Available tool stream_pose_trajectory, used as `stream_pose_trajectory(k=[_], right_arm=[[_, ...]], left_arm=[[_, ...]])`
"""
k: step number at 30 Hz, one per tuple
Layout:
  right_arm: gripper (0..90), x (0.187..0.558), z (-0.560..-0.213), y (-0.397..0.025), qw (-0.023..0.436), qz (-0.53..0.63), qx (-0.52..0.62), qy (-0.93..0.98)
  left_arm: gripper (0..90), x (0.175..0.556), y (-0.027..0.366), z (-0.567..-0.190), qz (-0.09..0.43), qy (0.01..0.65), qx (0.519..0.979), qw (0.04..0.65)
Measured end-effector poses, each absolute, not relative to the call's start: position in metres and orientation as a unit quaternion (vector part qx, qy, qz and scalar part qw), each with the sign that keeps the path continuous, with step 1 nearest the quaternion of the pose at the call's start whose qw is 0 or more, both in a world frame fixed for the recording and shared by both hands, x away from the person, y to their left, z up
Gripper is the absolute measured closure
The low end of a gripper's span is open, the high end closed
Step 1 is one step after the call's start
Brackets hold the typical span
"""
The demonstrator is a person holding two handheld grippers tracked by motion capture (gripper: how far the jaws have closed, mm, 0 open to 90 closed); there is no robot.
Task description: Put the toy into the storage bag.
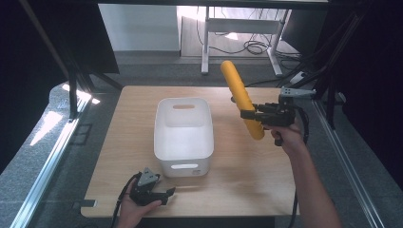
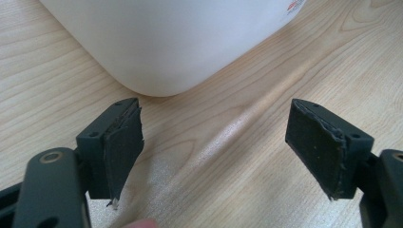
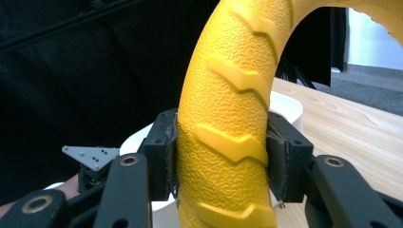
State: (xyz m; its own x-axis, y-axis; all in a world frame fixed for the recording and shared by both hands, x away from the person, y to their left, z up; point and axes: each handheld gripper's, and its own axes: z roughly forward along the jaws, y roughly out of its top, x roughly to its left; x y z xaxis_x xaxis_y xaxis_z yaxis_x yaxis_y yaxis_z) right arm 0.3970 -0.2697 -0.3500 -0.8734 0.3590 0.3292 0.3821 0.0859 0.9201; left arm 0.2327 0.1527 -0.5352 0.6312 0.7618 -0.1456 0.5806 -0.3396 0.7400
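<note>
The white plastic bin (image 1: 183, 135) stands on the light wooden table (image 1: 119, 142), about at its middle; to the right of the bin, raised above the tabletop, the long yellow textured roller (image 1: 241, 99) slants from far-left to near-right, clamped near its lower end between the jaws of the right gripper (image 1: 250, 115); the left gripper (image 1: 167, 194) rests at the table's near edge, just before the bin's near-left corner, jaws apart (image 2: 216, 142) and aimed at the bin's wall (image 2: 161, 42); behind the bin, beyond the table's far edge, stands a white metal desk frame (image 1: 206, 42).
</note>
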Motion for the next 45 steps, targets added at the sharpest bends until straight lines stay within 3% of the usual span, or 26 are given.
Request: stream_pose_trajectory(k=[45], right_arm=[[51.9, 0.37, -0.311, -0.233, -0.001, -0.671, -0.184, -0.718]], left_arm=[[20.2, 0.232, 0.151, -0.536, 0.112, 0.41, 0.812, 0.399]])
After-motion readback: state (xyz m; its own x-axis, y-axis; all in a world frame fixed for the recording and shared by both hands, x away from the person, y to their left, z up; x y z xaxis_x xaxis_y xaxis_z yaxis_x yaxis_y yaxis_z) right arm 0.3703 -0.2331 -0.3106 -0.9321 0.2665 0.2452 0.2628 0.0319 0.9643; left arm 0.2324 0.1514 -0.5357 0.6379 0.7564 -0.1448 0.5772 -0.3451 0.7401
